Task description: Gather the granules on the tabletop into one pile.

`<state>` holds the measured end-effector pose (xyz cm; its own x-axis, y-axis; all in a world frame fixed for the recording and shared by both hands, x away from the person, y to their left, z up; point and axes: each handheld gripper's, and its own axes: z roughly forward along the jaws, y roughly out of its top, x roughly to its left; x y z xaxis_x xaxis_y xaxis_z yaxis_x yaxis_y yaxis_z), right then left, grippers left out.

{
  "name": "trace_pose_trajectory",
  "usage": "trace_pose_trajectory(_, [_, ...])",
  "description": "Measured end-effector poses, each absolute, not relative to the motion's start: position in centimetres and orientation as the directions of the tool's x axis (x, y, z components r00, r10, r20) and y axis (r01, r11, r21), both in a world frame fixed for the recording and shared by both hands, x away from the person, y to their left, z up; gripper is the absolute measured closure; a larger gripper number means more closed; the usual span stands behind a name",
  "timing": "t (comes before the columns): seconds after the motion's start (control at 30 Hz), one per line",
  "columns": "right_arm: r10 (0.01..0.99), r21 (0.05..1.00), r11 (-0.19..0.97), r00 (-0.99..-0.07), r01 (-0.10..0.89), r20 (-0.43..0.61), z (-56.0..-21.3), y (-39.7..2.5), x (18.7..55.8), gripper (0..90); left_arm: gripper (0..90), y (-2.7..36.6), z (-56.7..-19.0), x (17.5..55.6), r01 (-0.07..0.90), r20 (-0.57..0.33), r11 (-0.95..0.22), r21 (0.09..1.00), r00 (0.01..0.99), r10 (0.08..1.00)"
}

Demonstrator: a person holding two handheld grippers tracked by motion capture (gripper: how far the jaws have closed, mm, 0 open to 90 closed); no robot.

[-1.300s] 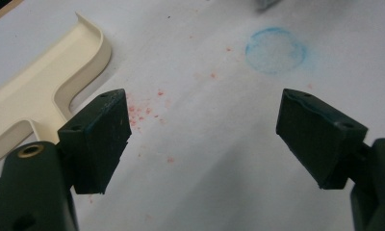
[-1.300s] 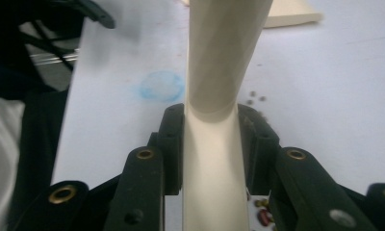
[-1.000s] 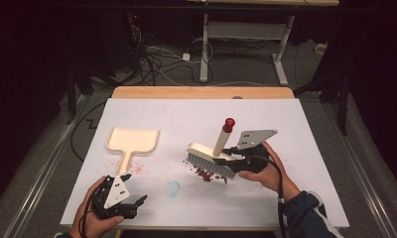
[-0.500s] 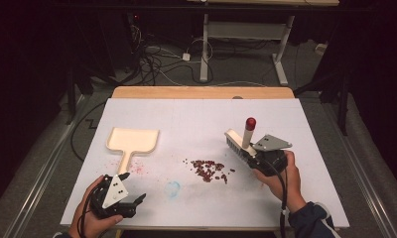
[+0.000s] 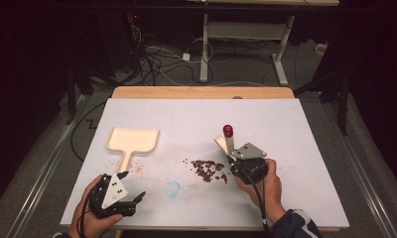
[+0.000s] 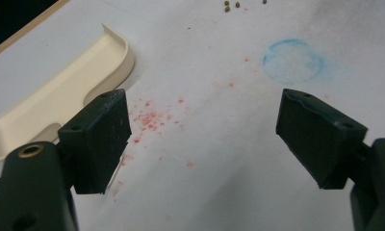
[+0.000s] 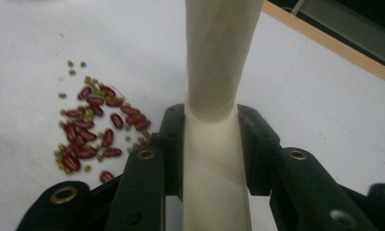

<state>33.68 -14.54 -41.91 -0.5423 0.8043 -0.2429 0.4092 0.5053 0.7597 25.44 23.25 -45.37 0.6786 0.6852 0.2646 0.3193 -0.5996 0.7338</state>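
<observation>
A small pile of red and green beans lies on the white table; the right gripper view has the beans to the left of my jaws. My right gripper stands just right of the pile, shut on the cream handle of a brush whose red tip points up. In the right gripper view, my right gripper clamps the brush handle from both sides. A cream dustpan rests at the left. Near the front left edge my left gripper is open, and the left gripper view shows my left gripper with nothing between its jaws and the dustpan ahead-left.
Red speckled stains and a blue ring mark mark the paper in front of the left gripper. A wooden table edge runs along the back. Cables and a desk frame lie on the floor beyond.
My right gripper lifted the brush off the beans, swung it right, then came back left to the pile's right edge. The beans lie more spread. The left gripper has not moved.
</observation>
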Motion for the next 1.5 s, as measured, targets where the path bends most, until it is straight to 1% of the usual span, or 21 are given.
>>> trace_pose_trajectory(0.03, [0.808,0.764,0.489,-0.549,0.422,-0.214,-41.8,-14.3,33.7,67.9,18.8,23.2,-45.4,25.5,0.320,0.265,-0.601,0.732,0.679,0.684])
trace_pose_trajectory(0.13, [0.802,0.765,0.492,-0.558,0.416,-0.212,-41.8,-13.2,33.8,68.0,18.8,23.2,-45.4,25.5,0.319,0.264,-0.601,0.733,0.681,0.683])
trace_pose_trajectory(0.2, [0.805,0.766,0.482,-0.561,0.426,-0.194,-41.8,-12.5,33.9,67.9,18.8,23.2,-45.4,25.4,0.319,0.264,-0.602,0.732,0.682,0.682])
trace_pose_trajectory(0.37, [0.802,0.770,0.481,-0.566,0.420,-0.192,-41.8,-11.1,34.2,68.0,18.9,23.1,-45.4,25.4,0.318,0.264,-0.604,0.731,0.684,0.680])
trace_pose_trajectory(0.43, [0.792,0.768,0.497,-0.572,0.405,-0.211,-41.8,-10.6,34.2,68.0,19.4,23.2,-45.4,25.4,0.318,0.262,-0.602,0.732,0.684,0.680])
trace_pose_trajectory(0.6, [0.791,0.773,0.496,-0.572,0.395,-0.216,-41.9,-10.0,34.2,67.9,19.5,23.2,-45.4,25.4,0.319,0.260,-0.602,0.732,0.686,0.680])
trace_pose_trajectory(0.77, [0.793,0.795,0.481,-0.571,0.371,-0.213,-41.2,-10.3,34.4,68.0,19.9,23.2,-45.4,25.4,0.320,0.259,-0.601,0.733,0.685,0.681])
trace_pose_trajectory(0.93, [0.807,0.806,0.456,-0.557,0.378,-0.195,-40.5,-11.6,34.2,68.0,19.9,23.3,-45.4,25.3,0.320,0.259,-0.599,0.734,0.683,0.683])
trace_pose_trajectory(1.1, [0.797,0.789,0.482,-0.564,0.381,-0.215,-40.6,-13.5,33.3,68.0,19.9,23.4,-45.4,25.3,0.323,0.255,-0.596,0.735,0.684,0.684])
trace_pose_trajectory(1.23, [0.804,0.787,0.482,-0.551,0.385,-0.223,-40.7,-14.5,33.0,68.0,19.9,23.3,-45.3,25.3,0.318,0.259,-0.602,0.733,0.687,0.679])
trace_pose_trajectory(1.37, [0.805,0.781,0.483,-0.552,0.397,-0.217,-41.3,-14.1,33.1,68.0,19.9,23.2,-45.3,25.3,0.317,0.258,-0.599,0.735,0.687,0.680])
trace_pose_trajectory(1.5, [0.783,0.772,0.506,-0.580,0.385,-0.224,-41.9,-12.5,32.8,68.0,19.9,23.2,-45.4,25.3,0.319,0.256,-0.601,0.733,0.689,0.678])
